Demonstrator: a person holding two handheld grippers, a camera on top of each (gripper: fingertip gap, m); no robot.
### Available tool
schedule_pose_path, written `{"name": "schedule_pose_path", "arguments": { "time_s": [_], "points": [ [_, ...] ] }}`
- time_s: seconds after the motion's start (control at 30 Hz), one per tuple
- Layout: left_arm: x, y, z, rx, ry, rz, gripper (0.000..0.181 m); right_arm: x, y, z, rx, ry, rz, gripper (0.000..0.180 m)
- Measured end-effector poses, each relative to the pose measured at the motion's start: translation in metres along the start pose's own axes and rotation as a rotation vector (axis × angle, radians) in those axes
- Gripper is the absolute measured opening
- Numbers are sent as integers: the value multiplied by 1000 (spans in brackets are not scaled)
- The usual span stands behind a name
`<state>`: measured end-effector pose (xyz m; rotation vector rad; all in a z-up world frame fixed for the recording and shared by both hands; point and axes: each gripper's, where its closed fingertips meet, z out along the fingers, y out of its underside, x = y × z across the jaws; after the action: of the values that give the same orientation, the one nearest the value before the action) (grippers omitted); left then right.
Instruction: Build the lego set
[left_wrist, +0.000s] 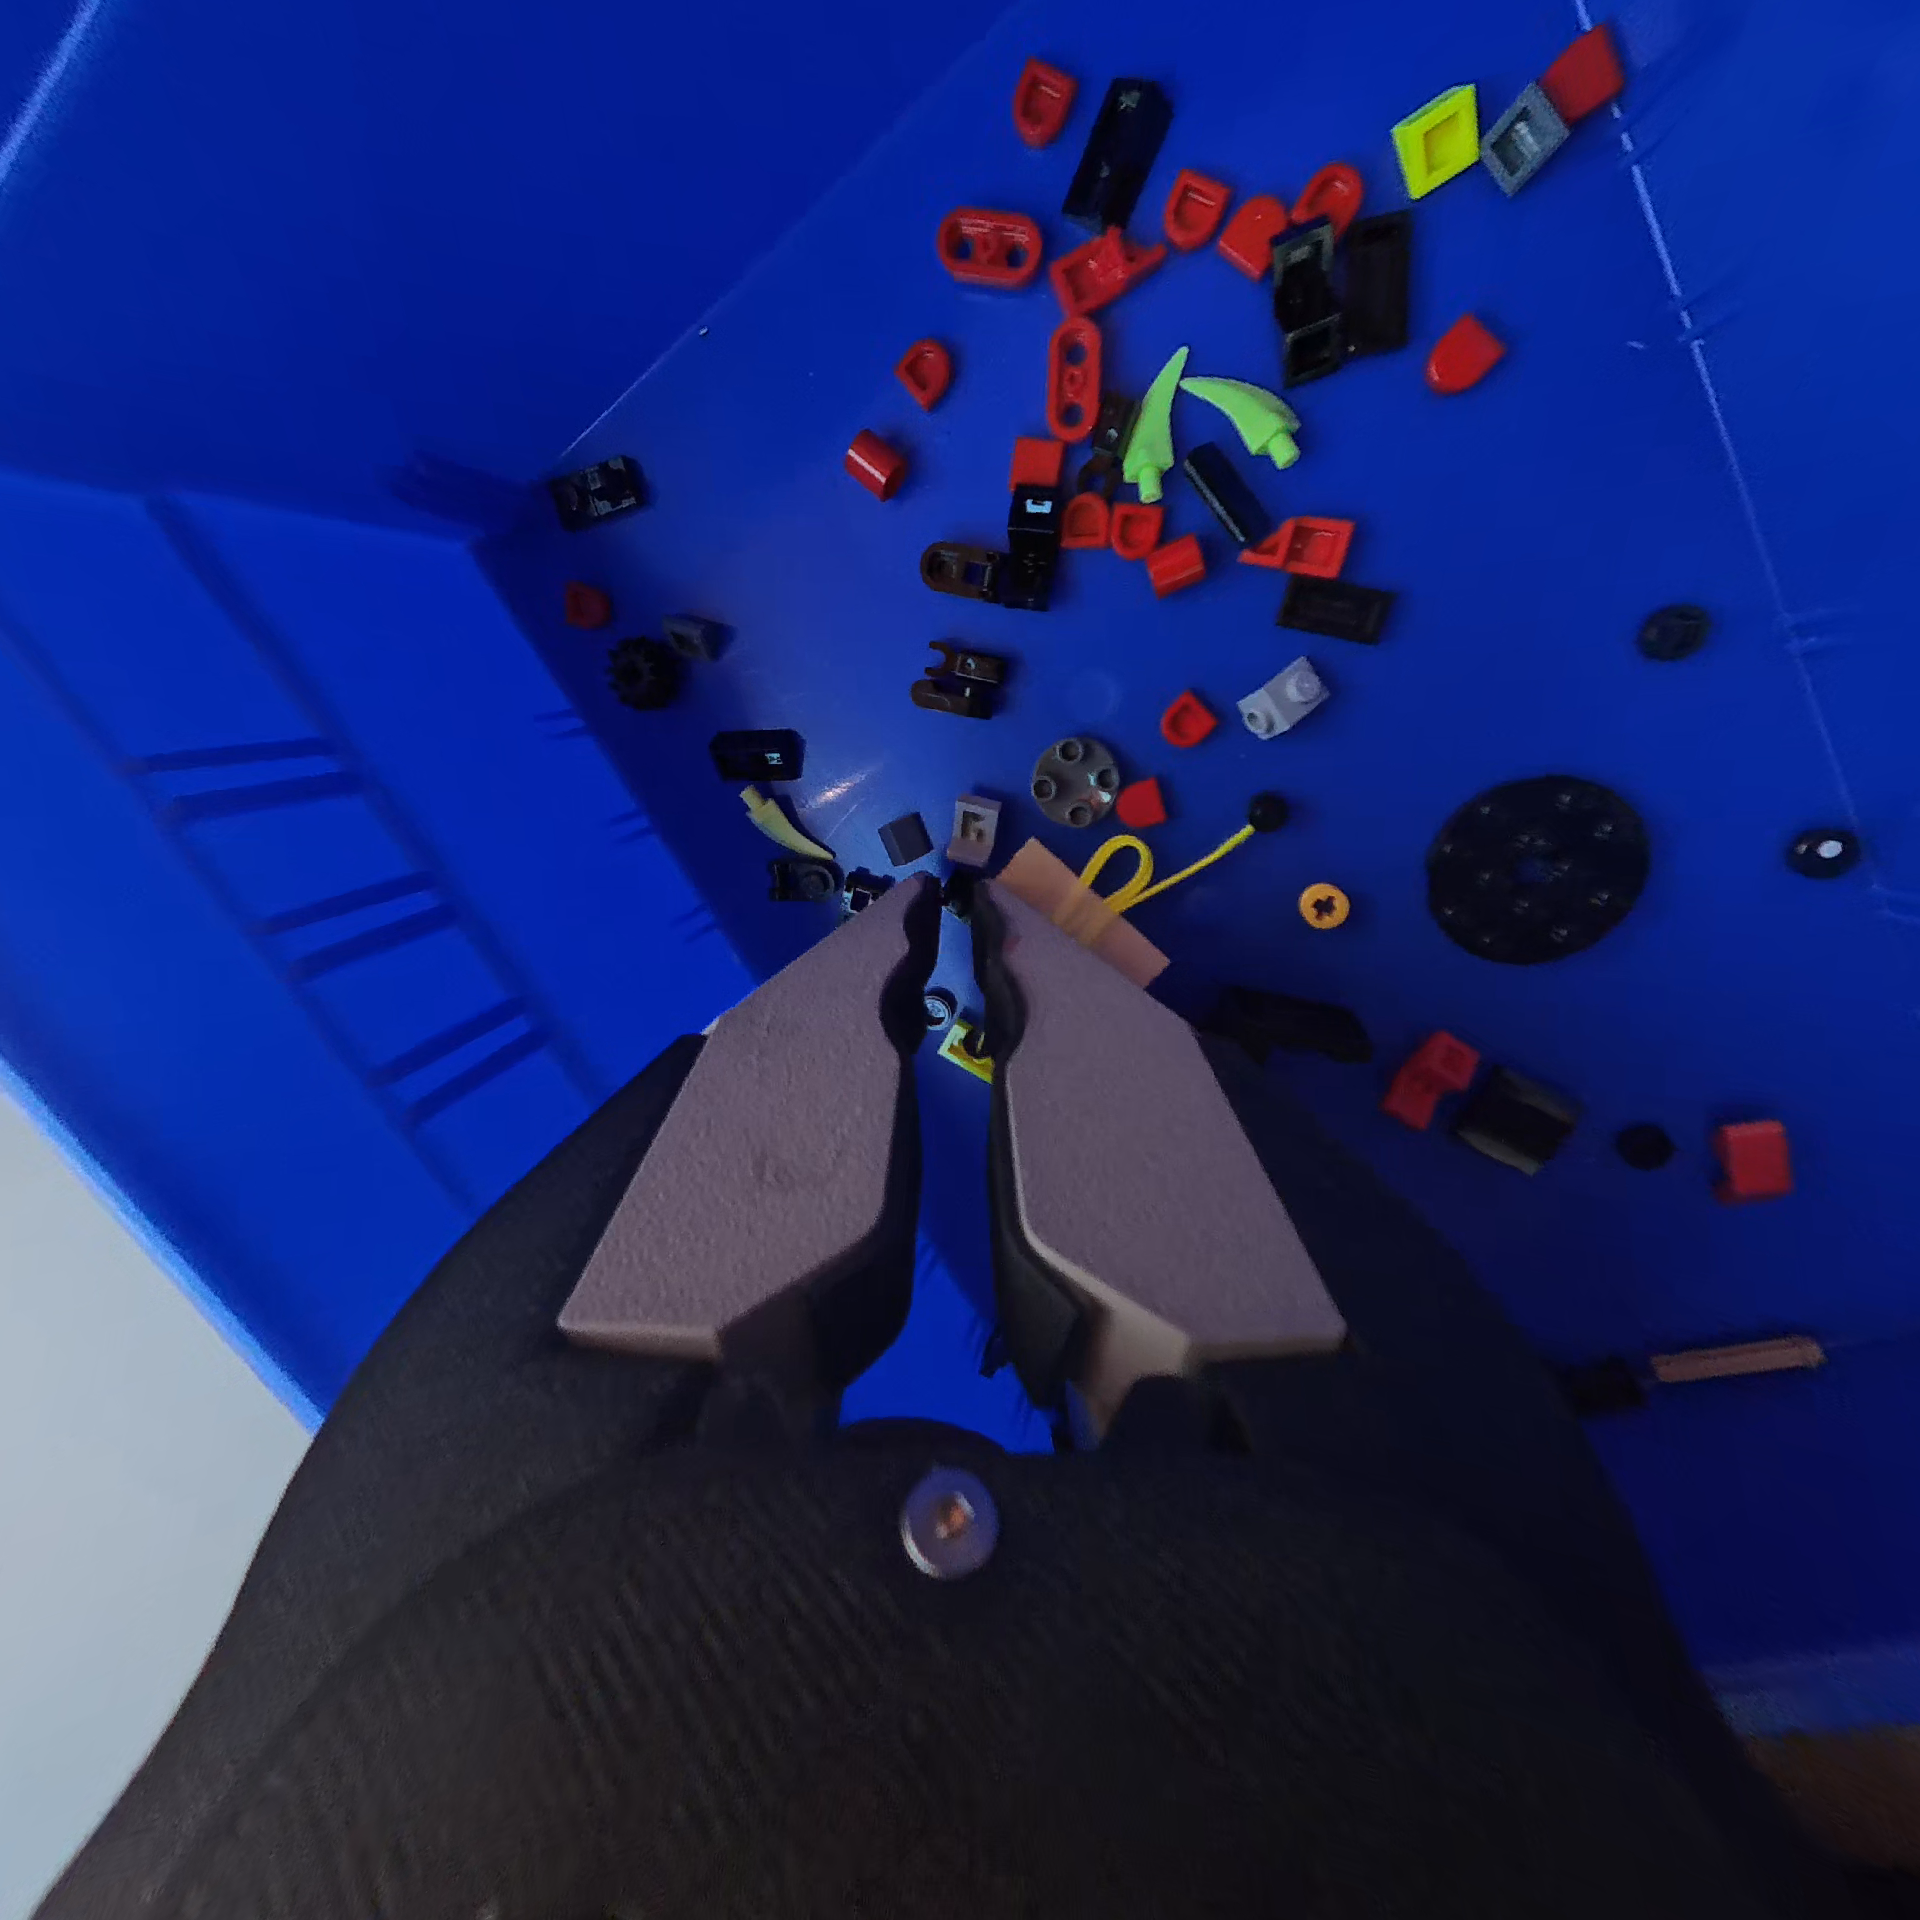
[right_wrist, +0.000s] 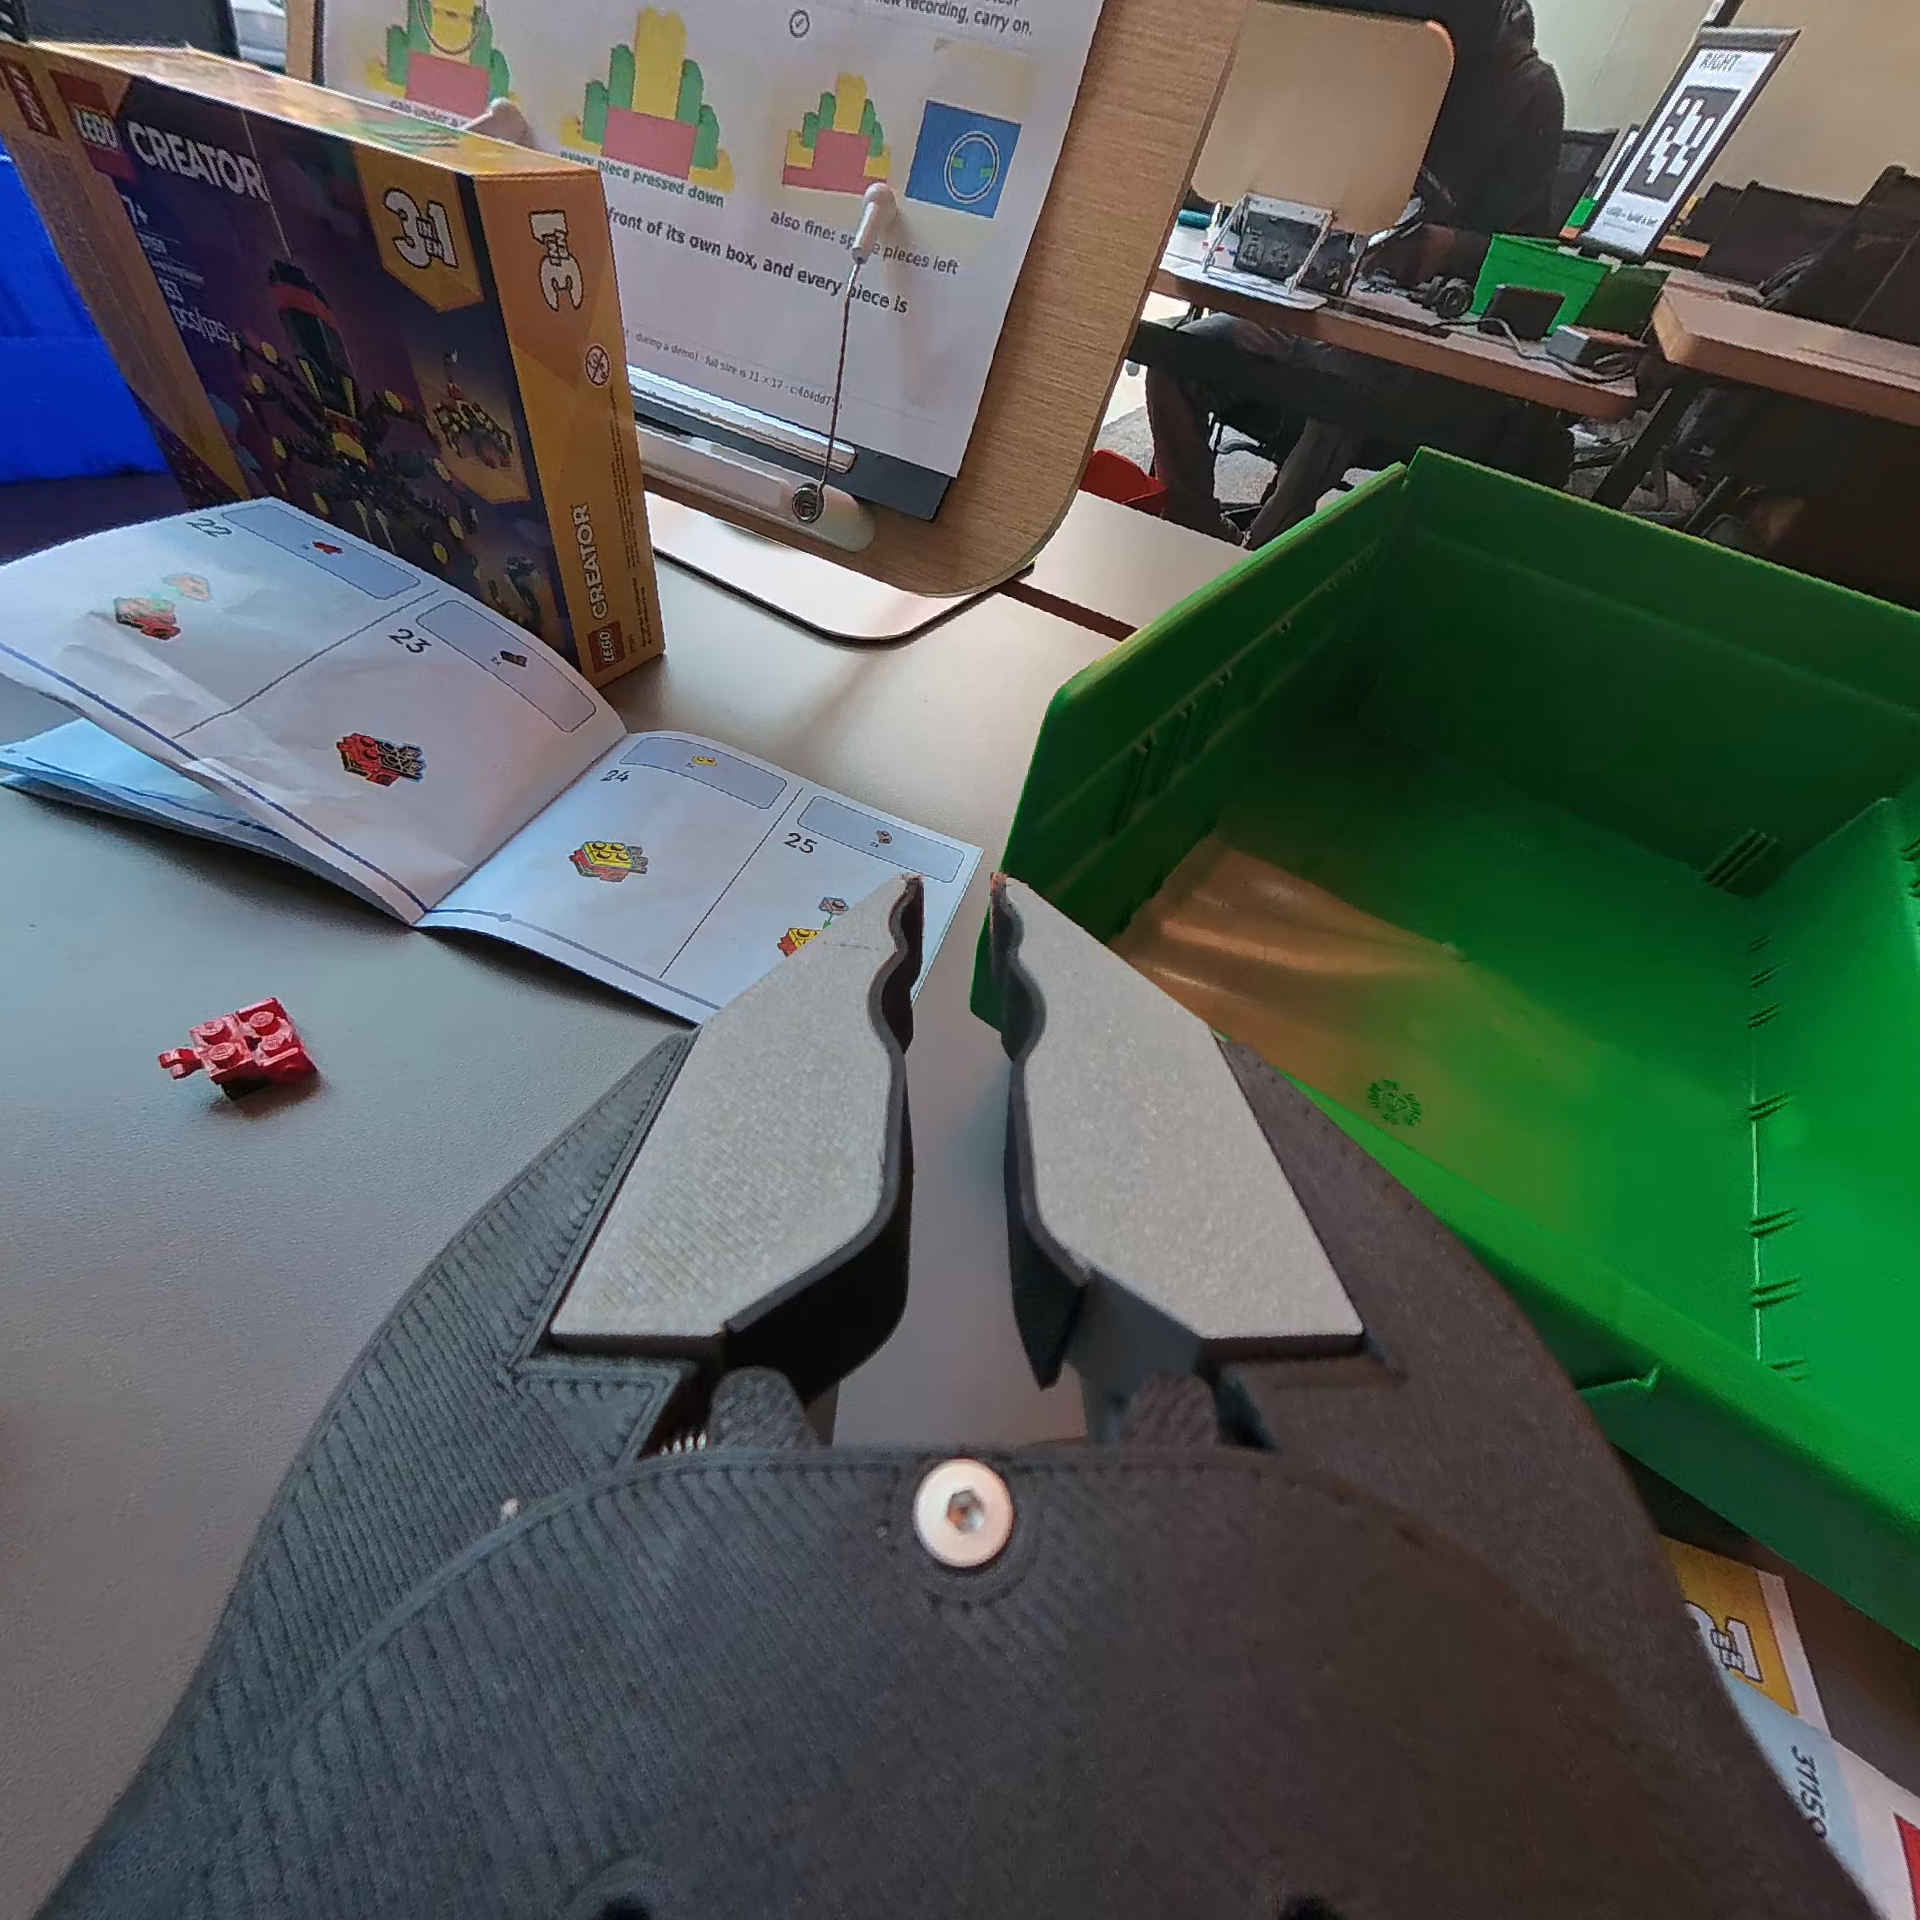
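Over grey tabletop (right_wrist: 312, 1299): right gripper (right_wrist: 954, 883), jaws apart, empty. Red brick assembly (right_wrist: 241, 1044) at nine o'clock; open instruction booklet (right_wrist: 436, 790) and set box (right_wrist: 343, 343) toward eleven; green bin (right_wrist: 1558, 852) at two. Beyond, desks, seated person. Inside blue bin (left_wrist: 312, 727): left gripper (left_wrist: 956, 891), tips nearly together on small black piece (left_wrist: 958, 896), loose pieces scattered at twelve.

Just right of the fingers of the right gripper (right_wrist: 954, 883), a green bin (right_wrist: 1558, 935), open side up, resting on the grey table (right_wrist: 312, 1299). Straight beyond the fingertips, a wooden stand (right_wrist: 1081, 343) carrying a printed sheet (right_wrist: 790, 260), upright on the table. Farther off, up and right of the fingers, a seated person (right_wrist: 1475, 156), brown desks (right_wrist: 1455, 353) and a black-and-white marker sign (right_wrist: 1683, 135), propped upright.
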<state>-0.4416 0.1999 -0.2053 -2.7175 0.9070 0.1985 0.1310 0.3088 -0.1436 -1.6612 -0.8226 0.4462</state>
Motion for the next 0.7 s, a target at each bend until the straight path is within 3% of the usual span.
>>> {"name": "schedule_pose_path", "arguments": {
  "time_s": [0.5,0.7],
  "points": [
    [-13,-8,-23,65,-95,29,3,-1,0,1,-2,1,-1,9],
    [-18,-26,-49,195,-147,32,3,-1,0,1,-2,-1,0,9]
  ]
}}
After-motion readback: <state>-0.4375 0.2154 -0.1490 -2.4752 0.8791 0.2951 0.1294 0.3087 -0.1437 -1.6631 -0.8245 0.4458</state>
